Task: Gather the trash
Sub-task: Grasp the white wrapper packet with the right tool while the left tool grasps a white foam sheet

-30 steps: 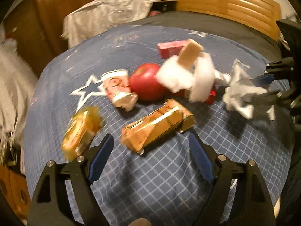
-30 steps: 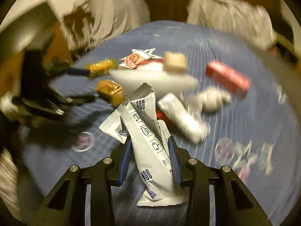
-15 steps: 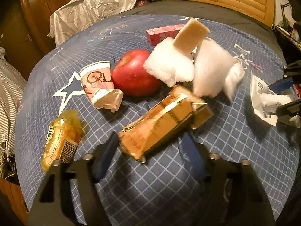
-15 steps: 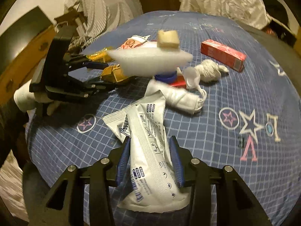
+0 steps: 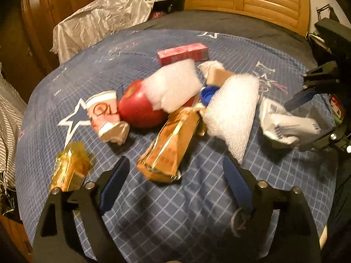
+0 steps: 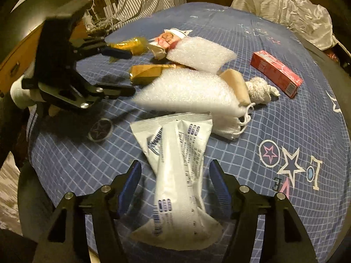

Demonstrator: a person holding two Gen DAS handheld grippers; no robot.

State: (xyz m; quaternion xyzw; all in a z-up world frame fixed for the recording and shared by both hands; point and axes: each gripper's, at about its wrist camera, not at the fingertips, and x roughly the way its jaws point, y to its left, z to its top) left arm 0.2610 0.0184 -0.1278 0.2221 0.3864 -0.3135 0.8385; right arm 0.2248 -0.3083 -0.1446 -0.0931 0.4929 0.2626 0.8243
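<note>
1. The left gripper (image 5: 175, 177) is hovering over the blue checked bedspread (image 5: 175, 219) with its jaws spread wide, clamping nothing.
2. Just ahead of it, between the 2 blue pads (image 5: 114, 184) but not touching them, an orange packet (image 5: 169, 144) is lying at a slant on the bedspread.
3. Just beside its left finger, a yellow wrapper (image 5: 69, 171) is lying flat.
4. Farther ahead, a crushed paper cup (image 5: 106, 116) is lying against a red apple (image 5: 138, 107), and 2 white foam pieces (image 5: 232, 114) are resting on the pile, 1 overlapping the apple.
5. Beyond those, a blue cap (image 5: 206, 94), a tan block (image 5: 219, 75) and a pink box (image 5: 182, 53) are lying farther from the left gripper.
6. The right gripper (image 6: 175, 182) is sitting with its jaws spread apart, and a white wrapper (image 6: 177, 175) is lying between the fingers; whether either pad (image 6: 129, 186) is touching it cannot be told.
7. Ahead of the right gripper, the foam is overlapping a white mask (image 6: 230, 127), with the tan block, a white wad (image 6: 261, 89) and the box off to the front right.
8. To its front left, the left gripper (image 6: 129, 72) is pointing at the orange packet (image 6: 149, 73).
9. At the far edge, crumpled plastic sheeting (image 5: 98, 22) and a wooden headboard (image 5: 245, 0) are standing behind the bedspread.
</note>
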